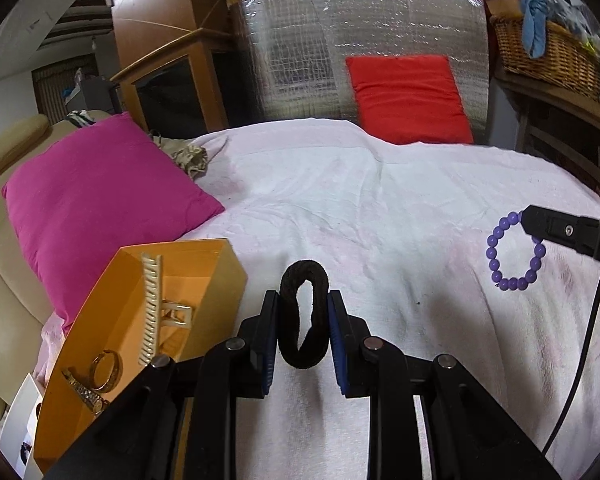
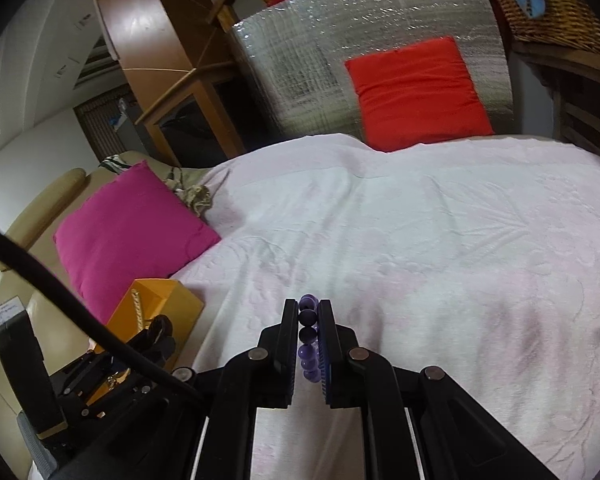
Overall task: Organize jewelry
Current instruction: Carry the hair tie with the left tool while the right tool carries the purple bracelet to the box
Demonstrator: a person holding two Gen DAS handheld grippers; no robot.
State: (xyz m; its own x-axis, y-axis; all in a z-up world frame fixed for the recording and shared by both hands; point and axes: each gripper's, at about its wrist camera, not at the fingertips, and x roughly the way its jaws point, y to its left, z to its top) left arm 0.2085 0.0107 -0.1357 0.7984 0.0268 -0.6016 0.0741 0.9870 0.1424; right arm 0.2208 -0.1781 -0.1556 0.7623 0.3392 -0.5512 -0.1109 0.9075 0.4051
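White textured bedspread [image 1: 380,200] covers the bed; magenta pillow [image 1: 100,200] at its left edge, red cushion [image 1: 408,100] propped against a silver foil panel [image 1: 340,40] at the back. Wicker basket [image 1: 548,48] on a shelf at the far right.

Left gripper [image 1: 303,320]: jaws narrowed onto a black hair tie [image 1: 302,316], squeezed into an upright oval between the blue pads, held clear above the bedspread.

Right gripper [image 2: 309,332]: jaws nearly closed, pinching a purple bead bracelet [image 2: 308,336]. From the left wrist view the bracelet [image 1: 514,252] hangs as an open ring from the jaw tips, above the bedspread at right.

Orange box [image 1: 140,320] sits open just left of the left gripper, near the magenta pillow's lower corner. Inside: gold claw hair clip [image 1: 156,312] along the middle, gold ring [image 1: 106,370] and gold watch band [image 1: 84,392] at the near end, touching or almost touching. White card [image 1: 24,420] beside the box, lower left.
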